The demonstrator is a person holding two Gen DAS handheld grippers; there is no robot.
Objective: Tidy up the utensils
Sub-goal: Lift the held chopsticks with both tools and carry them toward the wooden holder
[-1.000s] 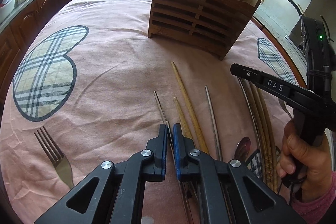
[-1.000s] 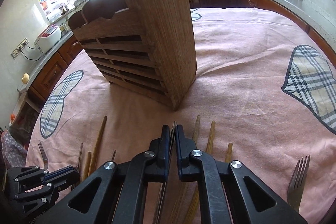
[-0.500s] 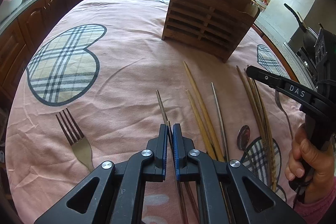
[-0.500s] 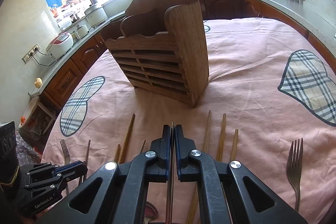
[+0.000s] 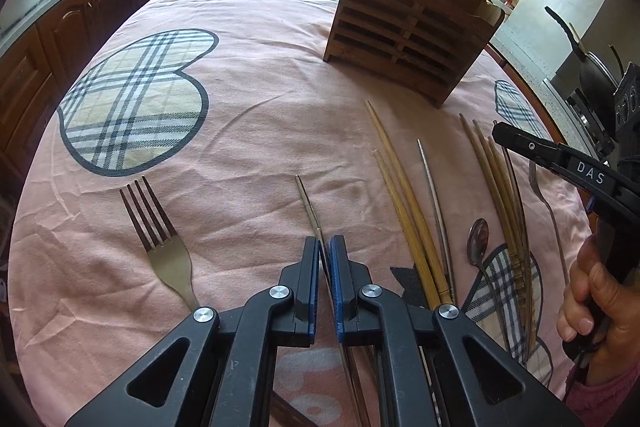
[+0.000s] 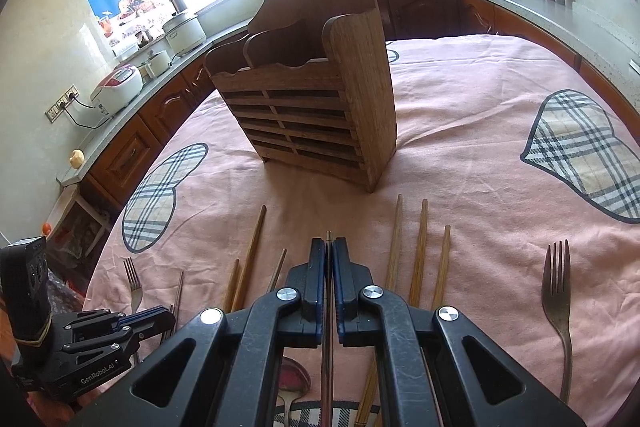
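Observation:
My left gripper (image 5: 324,242) is shut on a thin metal chopstick (image 5: 306,198) whose tip sticks out ahead of the fingers. My right gripper (image 6: 328,243) is shut on another thin metal chopstick (image 6: 328,235), held in line with its fingers. A slatted wooden utensil holder (image 6: 320,115) stands upright on the pink tablecloth (image 6: 460,155), beyond both grippers; it also shows in the left wrist view as the holder (image 5: 408,23). Wooden chopsticks (image 5: 400,195) and a metal chopstick (image 5: 434,191) lie between the grippers. Another bundle of wooden chopsticks (image 6: 420,247) lies under the right gripper.
A fork (image 5: 160,243) lies left of the left gripper and another fork (image 6: 556,291) right of the right one. A spoon (image 5: 478,243) rests among the chopsticks. A hand (image 5: 596,303) holds the right gripper. Kitchen counters with appliances (image 6: 120,87) ring the table.
Both grippers have drawn back from the holder and risen a little with their chopsticks held. The holder looks smaller and farther away in both views.

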